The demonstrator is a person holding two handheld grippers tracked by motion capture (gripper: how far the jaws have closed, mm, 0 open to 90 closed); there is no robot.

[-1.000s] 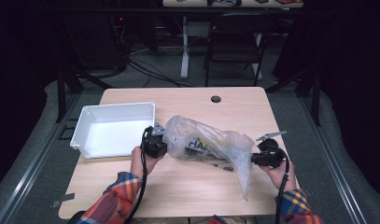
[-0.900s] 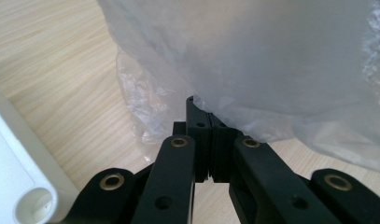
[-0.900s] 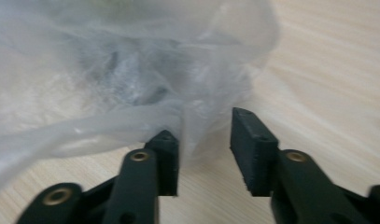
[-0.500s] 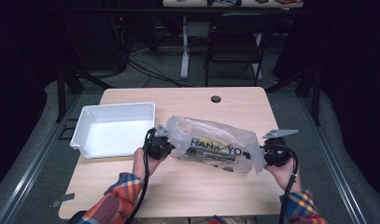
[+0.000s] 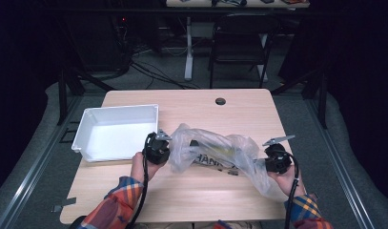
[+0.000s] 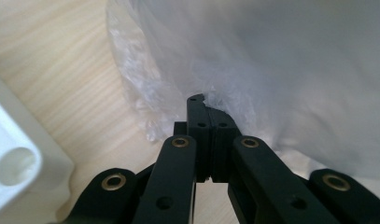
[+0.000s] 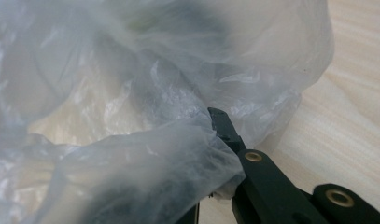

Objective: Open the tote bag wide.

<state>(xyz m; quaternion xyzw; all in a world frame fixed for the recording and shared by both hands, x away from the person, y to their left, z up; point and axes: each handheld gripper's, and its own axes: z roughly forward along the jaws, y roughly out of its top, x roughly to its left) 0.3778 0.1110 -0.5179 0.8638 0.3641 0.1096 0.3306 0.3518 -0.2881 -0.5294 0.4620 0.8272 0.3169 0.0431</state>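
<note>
Here, both the left gripper (image 5: 158,147) and right gripper (image 5: 276,160) are clenched on a clear plastic bag (image 5: 215,151) with dark contents, beside a white tray (image 5: 116,132).

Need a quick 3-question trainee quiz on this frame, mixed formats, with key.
1. True or false: the left gripper is shut on the edge of the plastic bag.
2. Where does the white tray sit on the table? A) on the person's left, beside the left gripper; B) at the far right corner; C) under the bag.
3. Fill in: the right gripper holds the bag's ____ end, seen from the high view.

Key: 1 true. 2 A. 3 right; in the right gripper view plastic drapes over its jaws, one jaw showing.
</note>
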